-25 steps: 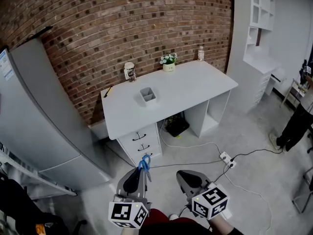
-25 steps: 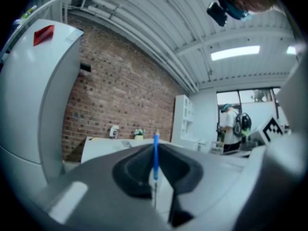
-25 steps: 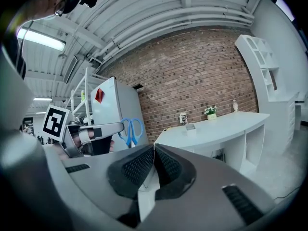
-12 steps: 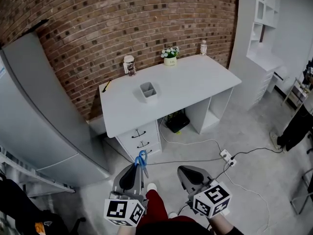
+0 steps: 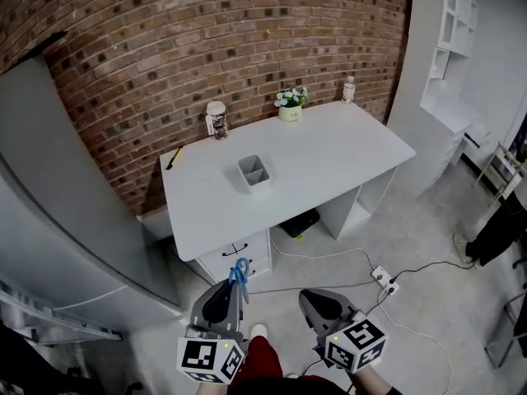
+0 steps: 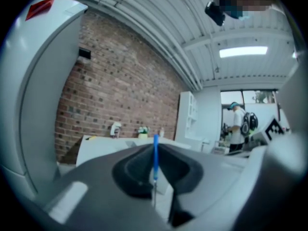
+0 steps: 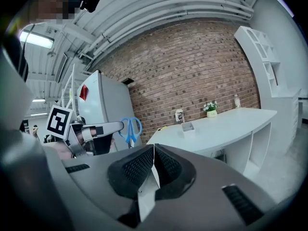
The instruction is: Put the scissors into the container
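My left gripper (image 5: 233, 286) is shut on blue-handled scissors (image 5: 240, 271), whose handles stick out past the jaw tips; the same scissors (image 6: 155, 160) stand edge-on between the jaws in the left gripper view, and the right gripper view shows the scissors (image 7: 130, 129) held off to its left. My right gripper (image 5: 319, 300) is shut with nothing in it, jaws pressed together (image 7: 153, 154). Both grippers hover low over the floor, well short of the white desk (image 5: 346, 151). The grey container (image 5: 254, 171), split into two compartments, stands on the desk's middle left; it looks small and distant in the right gripper view (image 7: 187, 127).
On the desk's back edge stand a patterned cup (image 5: 216, 119), a potted flower (image 5: 290, 104) and a small bottle (image 5: 349, 89); a pencil (image 5: 174, 157) lies at its left corner. A grey fridge (image 5: 66, 212) stands left. Drawers (image 5: 239, 257), cables and a power strip (image 5: 384, 280) lie below.
The view has drawn closer to the desk, which now sits larger and lower in the head view. Both grippers keep their pose, the left one still holding the scissors.
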